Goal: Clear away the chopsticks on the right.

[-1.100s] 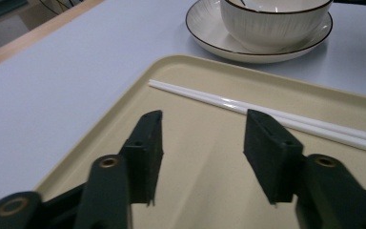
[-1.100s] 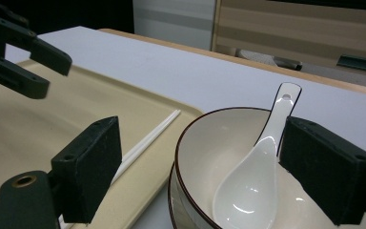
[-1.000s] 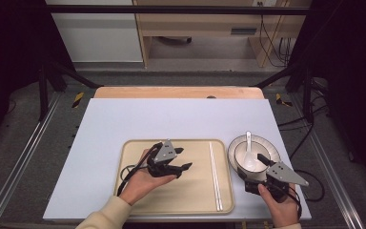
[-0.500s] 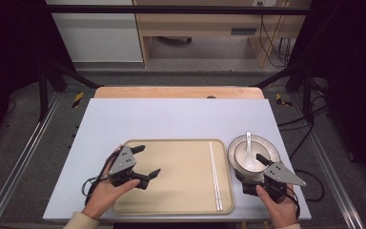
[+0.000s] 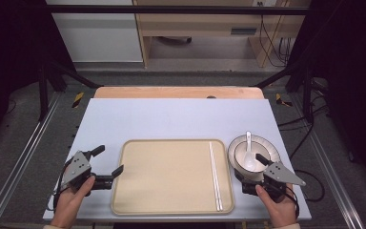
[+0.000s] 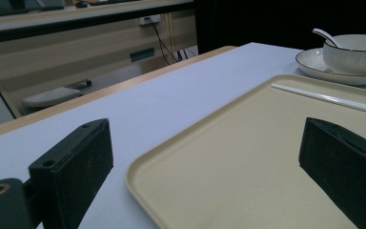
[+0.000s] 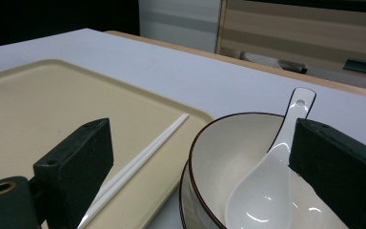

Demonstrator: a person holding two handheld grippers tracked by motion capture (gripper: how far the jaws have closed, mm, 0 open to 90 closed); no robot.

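— Pale blue worktop (image 5: 171,117), wooden edge at its far side, dark surroundings and a light wood cabinet beyond. What sits nearest the person?

— Two hands at the near edge. The left hand (image 5: 69,202) holds the left tool (image 5: 108,162), jaws wide apart and gripping nothing; one jaw stands over the bare worktop, the other at the near-left rim of a beige tray (image 5: 167,179). In the left tool view the tray's rounded corner lies between the two black jaws.

— And on the other side?

— The right hand (image 5: 276,205) holds the right tool (image 5: 252,172), jaws likewise spread and empty. In the right tool view its one jaw stands over the tray's edge, the other over the bowl; whether either touches anything cannot be told.

— What lies ahead of that tool?

— A white bowl (image 7: 228,162) with a dark rim, seated on a plate (image 5: 271,145), just beside the tray. A white spoon (image 7: 267,186) rests inside, handle leaning over the far rim.

— Anything on the tray?

— A pair of white chopsticks (image 5: 215,174), lying side by side along its right edge, just left of the bowl.
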